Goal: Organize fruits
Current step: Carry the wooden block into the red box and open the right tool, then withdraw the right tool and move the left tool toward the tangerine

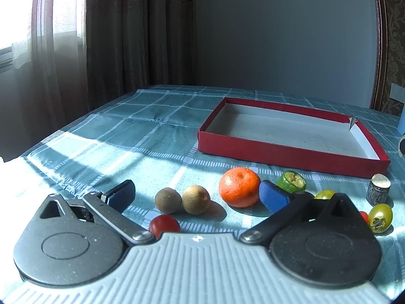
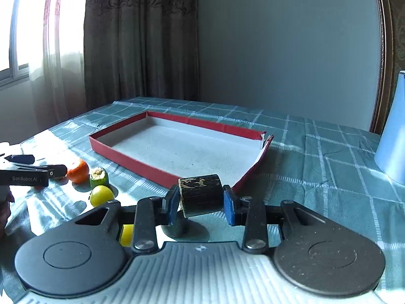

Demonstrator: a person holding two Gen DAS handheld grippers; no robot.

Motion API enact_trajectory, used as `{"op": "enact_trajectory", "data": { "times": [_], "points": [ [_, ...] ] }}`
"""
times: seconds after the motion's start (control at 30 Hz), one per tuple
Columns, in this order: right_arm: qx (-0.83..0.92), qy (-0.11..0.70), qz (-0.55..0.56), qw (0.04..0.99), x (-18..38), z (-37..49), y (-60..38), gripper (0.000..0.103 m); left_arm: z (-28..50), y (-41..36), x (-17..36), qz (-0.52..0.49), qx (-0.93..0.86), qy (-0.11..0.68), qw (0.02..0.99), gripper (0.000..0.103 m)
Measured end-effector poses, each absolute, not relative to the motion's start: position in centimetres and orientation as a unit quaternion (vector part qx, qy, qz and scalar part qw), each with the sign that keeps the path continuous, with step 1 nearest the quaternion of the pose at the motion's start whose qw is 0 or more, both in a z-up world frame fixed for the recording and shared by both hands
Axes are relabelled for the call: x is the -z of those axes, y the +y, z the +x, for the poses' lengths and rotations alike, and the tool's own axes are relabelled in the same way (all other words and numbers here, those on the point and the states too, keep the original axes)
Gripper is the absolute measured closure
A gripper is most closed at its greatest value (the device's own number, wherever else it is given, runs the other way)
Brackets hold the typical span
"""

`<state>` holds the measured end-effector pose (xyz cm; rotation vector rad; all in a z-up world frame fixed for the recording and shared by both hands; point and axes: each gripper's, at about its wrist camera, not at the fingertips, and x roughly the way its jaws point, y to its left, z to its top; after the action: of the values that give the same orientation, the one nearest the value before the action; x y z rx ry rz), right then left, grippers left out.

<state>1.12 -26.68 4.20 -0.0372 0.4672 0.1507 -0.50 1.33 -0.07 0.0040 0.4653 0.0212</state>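
My left gripper (image 1: 197,196) is open and low over the table, with two brown kiwis (image 1: 182,199) and an orange mandarin (image 1: 239,187) between its blue pads (image 1: 273,198). A red cherry tomato (image 1: 164,225) lies just in front of its body. A cut green fruit (image 1: 291,181), a yellow-green tomato (image 1: 379,217) and a dark sugarcane piece (image 1: 377,189) lie to the right. My right gripper (image 2: 201,201) is shut on a dark sugarcane piece (image 2: 201,197), held just above the table by the red box's near edge (image 2: 141,167). The box is empty.
The table has a teal checked cloth (image 1: 141,131). A light blue cone-shaped object (image 2: 392,131) stands at the right. In the right wrist view the left gripper (image 2: 30,173), the mandarin (image 2: 78,171), the green fruit (image 2: 98,177) and a yellow-green tomato (image 2: 101,195) lie at left.
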Motion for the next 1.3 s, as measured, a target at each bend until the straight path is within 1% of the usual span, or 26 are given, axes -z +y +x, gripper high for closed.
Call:
{"op": "enact_trajectory", "data": {
  "times": [0.13,0.27,0.47,0.5,0.57,0.6,0.63,0.67,0.7,0.83,0.93,1.07,1.2,1.27,1.3],
  "points": [
    [-0.041,0.239,-0.048,0.969,-4.5,5.0,-25.7,0.068,-0.5,1.5,0.1,-0.002,-0.012,0.23,0.973,0.0],
    [-0.027,0.266,-0.072,0.961,-3.0,8.5,-24.8,0.068,-0.5,1.7,0.0,-0.006,-0.01,0.231,0.973,0.0],
    [-0.005,0.309,-0.098,0.946,-0.4,10.6,-24.4,0.067,-0.4,1.9,0.1,-0.013,-0.007,0.235,0.972,0.0],
    [-0.002,0.302,-0.094,0.949,-0.3,10.3,-24.4,0.067,-0.4,2.0,0.1,-0.015,-0.007,0.236,0.972,0.0],
    [0.003,0.283,-0.079,0.956,-0.8,9.5,-24.8,0.057,-0.3,2.5,0.1,-0.028,-0.003,0.241,0.97,0.0],
    [0.016,0.267,-0.068,0.961,-1.4,8.5,-25.1,0.042,-0.4,2.8,0.1,-0.036,0.003,0.242,0.97,0.0],
    [0.026,0.253,-0.061,0.965,-1.8,7.7,-25.5,0.033,-0.5,3.2,0.1,-0.043,0.011,0.245,0.968,0.0],
    [0.037,0.232,-0.049,0.971,-2.4,6.6,-26.0,0.021,-0.8,3.6,0.1,-0.046,0.018,0.249,0.967,0.0],
    [0.047,0.211,-0.035,0.976,-3.0,5.2,-26.6,0.017,-1.1,3.9,0.2,-0.047,0.021,0.251,0.967,0.0],
    [0.067,0.197,-0.005,0.978,-2.6,2.1,-28.5,0.017,-3.7,6.0,0.4,-0.052,0.03,0.218,0.974,0.0],
    [0.071,0.21,0.004,0.975,-1.6,1.7,-29.3,0.017,-5.3,7.7,0.3,-0.066,0.047,0.186,0.979,0.0],
    [0.059,0.237,0.02,0.97,-0.8,2.4,-29.4,0.017,-6.5,8.4,-0.5,-0.075,0.06,0.168,0.981,0.0],
    [0.056,0.245,0.021,0.968,-0.4,2.5,-29.2,0.017,-6.6,6.1,-2.2,-0.027,0.085,0.137,0.987,0.0],
    [0.056,0.247,0.027,0.967,-0.3,2.5,-29.3,0.017,-5.5,4.1,-2.8,0.028,0.105,0.132,0.985,0.0],
    [0.056,0.249,0.032,0.966,-0.3,2.6,-29.4,0.017,-4.9,3.4,-3.0,0.05,0.106,0.134,0.984,0.002]
  ]
}}
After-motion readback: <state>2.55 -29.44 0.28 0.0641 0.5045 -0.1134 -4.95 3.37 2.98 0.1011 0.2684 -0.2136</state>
